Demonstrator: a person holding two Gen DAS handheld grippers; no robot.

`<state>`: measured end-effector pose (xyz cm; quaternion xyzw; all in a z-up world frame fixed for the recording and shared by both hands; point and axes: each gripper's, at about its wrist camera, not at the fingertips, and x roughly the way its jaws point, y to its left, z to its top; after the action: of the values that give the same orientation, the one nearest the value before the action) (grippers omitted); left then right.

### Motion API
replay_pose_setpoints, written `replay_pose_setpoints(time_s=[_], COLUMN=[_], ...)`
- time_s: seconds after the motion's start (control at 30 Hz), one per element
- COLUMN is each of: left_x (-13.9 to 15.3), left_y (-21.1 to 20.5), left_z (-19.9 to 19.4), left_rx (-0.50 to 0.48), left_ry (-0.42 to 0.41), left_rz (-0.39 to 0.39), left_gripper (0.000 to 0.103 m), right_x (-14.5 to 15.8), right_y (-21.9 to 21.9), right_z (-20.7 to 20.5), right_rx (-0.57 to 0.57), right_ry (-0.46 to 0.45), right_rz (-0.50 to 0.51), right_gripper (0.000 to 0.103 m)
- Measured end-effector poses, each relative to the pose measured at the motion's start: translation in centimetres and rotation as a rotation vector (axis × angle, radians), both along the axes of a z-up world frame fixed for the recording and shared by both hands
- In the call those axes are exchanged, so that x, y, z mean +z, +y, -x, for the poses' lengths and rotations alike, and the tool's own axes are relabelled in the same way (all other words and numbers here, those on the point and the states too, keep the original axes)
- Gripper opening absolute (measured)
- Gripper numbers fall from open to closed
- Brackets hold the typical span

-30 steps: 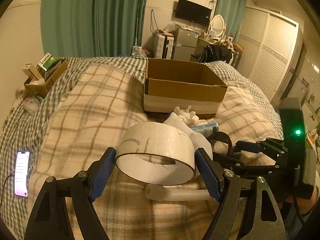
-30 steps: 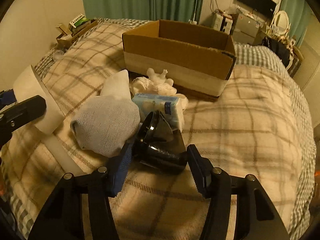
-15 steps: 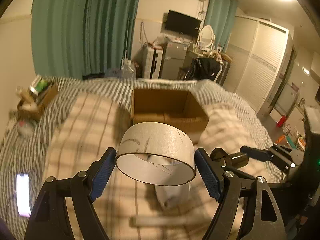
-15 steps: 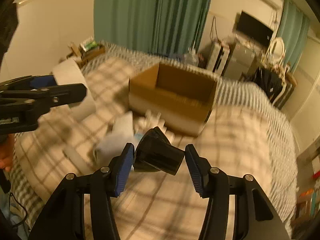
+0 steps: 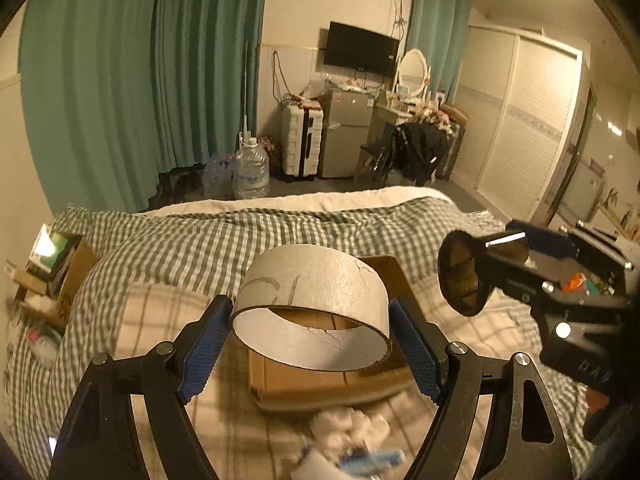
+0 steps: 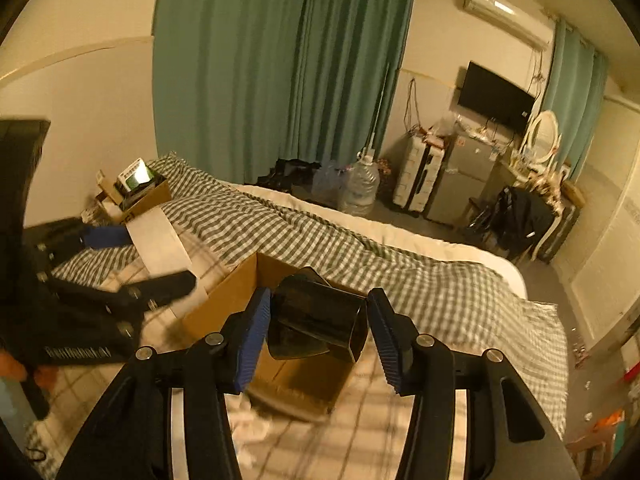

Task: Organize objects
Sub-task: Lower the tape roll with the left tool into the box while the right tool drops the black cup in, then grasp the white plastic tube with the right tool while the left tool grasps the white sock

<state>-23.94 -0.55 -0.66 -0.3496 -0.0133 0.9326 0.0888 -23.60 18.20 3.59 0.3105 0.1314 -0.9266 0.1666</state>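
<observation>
My left gripper [image 5: 310,342] is shut on a wide white tape roll [image 5: 312,300] and holds it in the air above the open cardboard box [image 5: 320,384] on the bed. My right gripper [image 6: 316,332] is shut on a black funnel-shaped nozzle [image 6: 316,320], also held over the box [image 6: 224,304]. The nozzle [image 5: 464,280] and right gripper show at the right of the left wrist view. The tape roll [image 6: 160,240] shows at the left of the right wrist view. White cloth items [image 5: 348,432] and a blue-white pack [image 5: 372,460] lie on the plaid blanket in front of the box.
A small cardboard box of odds and ends [image 5: 56,268] sits at the bed's left edge. Beyond the bed are water bottles [image 5: 250,170], a suitcase [image 5: 302,144], a small fridge [image 5: 346,132] and green curtains [image 5: 140,80].
Both grippers have lifted their objects off the bed and moved forward over the cardboard box. The loose items on the blanket have dropped low in view.
</observation>
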Motion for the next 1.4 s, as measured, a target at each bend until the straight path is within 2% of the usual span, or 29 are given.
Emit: replay_pose_setpoints(time_s=[0.1,0.23,0.4,0.53,0.63,0.8,0.93,1.07,1.23,1.4], left_x=[-2.7,-7.0,-10.3,-10.6,-9.5,-6.1,-2.3,-0.2,-0.5,-2.9], left_y=[0.0,0.0,-0.2,-0.1,-0.3,-1.4,-2.0,-2.7,-3.9,-4.3], left_z=[3.3,6.4,8.3,8.8,8.2,5.0,1.2,-3.2,-9.5,-15.6], left_rx=[-0.003,-0.018,-0.047,-0.08,-0.05,-0.024,0.013,0.038,0.084,0.118], left_ry=[-0.04,-0.099,-0.131,-0.124,-0.101,-0.062,-0.011,-0.001,0.0,0.018], left_rz=[0.014,0.014,-0.014,-0.018,0.01,0.015,0.083,0.114,0.117,0.114], left_gripper=[0.082,0.082,0.083,0.087,0.098,0.098,0.1,0.101,0.101,0.101], right_x=[-1.5,-5.3,-10.2,-10.8,-9.0,-4.1,0.3,3.4,4.6,2.4], right_y=[-0.2,-0.2,0.3,0.8,1.3,2.1,2.8,3.1,2.8,2.4], right_z=[4.0,8.1,10.8,11.1,10.5,6.9,2.0,-3.7,-10.8,-15.8], right_rx=[-0.001,0.001,-0.001,-0.018,-0.043,-0.064,-0.075,-0.061,-0.064,-0.042], right_ry=[-0.035,-0.106,-0.176,-0.151,-0.096,-0.035,0.024,0.05,0.108,0.086], right_rz=[0.015,0.035,0.055,0.089,0.106,0.077,0.034,0.025,-0.01,0.008], right_gripper=[0.049,0.049,0.05,0.052,0.069,0.069,0.071,0.073,0.073,0.074])
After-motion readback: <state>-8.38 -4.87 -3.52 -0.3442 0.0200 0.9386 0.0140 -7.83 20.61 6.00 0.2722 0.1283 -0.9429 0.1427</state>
